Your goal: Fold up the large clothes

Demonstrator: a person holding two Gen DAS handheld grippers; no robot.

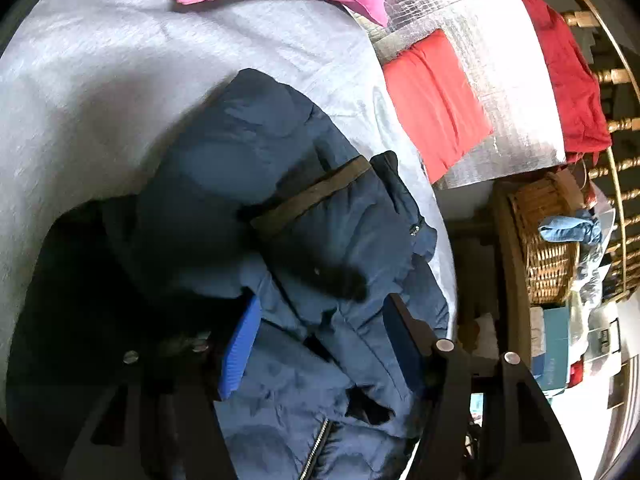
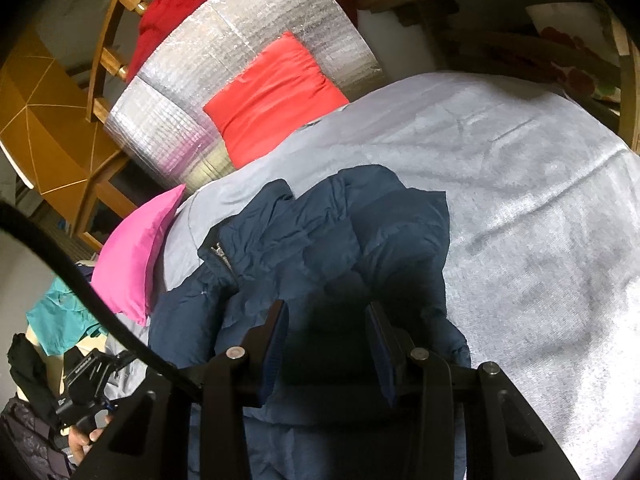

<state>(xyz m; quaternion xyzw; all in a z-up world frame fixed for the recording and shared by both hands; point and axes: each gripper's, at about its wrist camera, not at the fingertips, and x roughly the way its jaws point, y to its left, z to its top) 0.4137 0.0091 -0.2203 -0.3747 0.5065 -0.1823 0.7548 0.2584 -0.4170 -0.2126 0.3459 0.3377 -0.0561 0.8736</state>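
Left wrist view shows the left gripper [image 1: 324, 344] open astride the navy jacket [image 1: 256, 168] on the bed [image 1: 80, 80], while the right gripper [image 2: 328, 344] seems clamped on its padding.

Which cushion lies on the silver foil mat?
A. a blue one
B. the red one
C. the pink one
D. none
B: the red cushion rests on the silver mat, while the pink cushion lies off it, at the edge of the grey sheet.
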